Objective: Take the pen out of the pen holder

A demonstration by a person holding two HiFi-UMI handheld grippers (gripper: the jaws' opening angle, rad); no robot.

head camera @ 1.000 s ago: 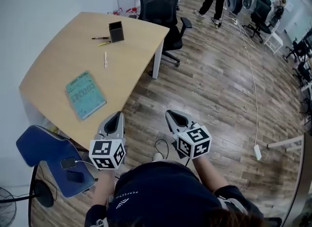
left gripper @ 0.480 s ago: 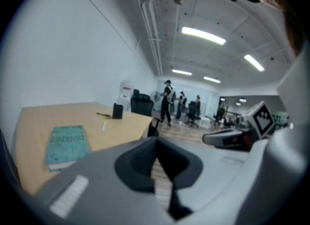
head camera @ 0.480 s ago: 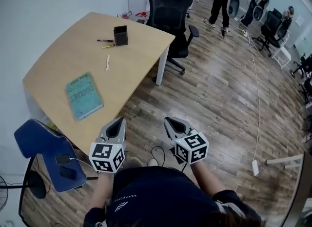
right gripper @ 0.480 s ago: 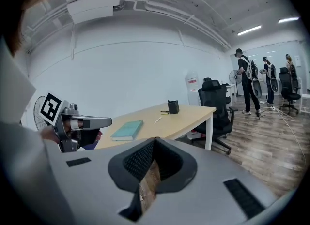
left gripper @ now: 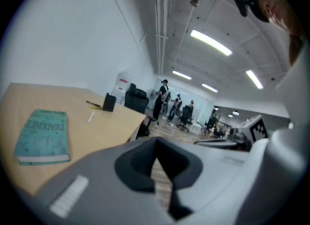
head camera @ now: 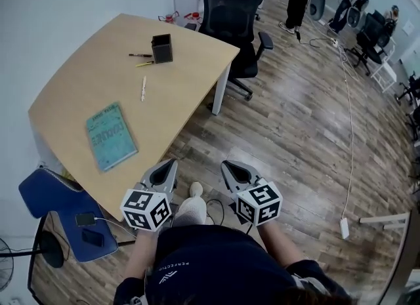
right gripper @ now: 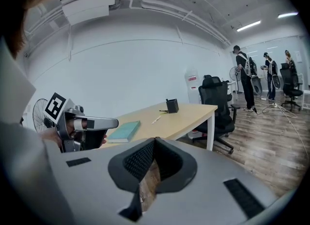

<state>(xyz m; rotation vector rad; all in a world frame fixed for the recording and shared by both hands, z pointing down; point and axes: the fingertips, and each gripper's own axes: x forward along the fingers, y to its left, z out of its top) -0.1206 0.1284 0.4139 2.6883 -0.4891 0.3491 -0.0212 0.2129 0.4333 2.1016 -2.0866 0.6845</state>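
Both pairs of jaws together, nothing held.
Left gripper [head camera: 169,164] and right gripper [head camera: 227,165] hang well short of the black square pen holder [head camera: 162,48] on the pale wooden desk [head camera: 79,100].

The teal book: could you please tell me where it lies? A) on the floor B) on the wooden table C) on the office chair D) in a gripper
B: the teal book lies flat on the wooden table, toward its near end, away from the pen holder.
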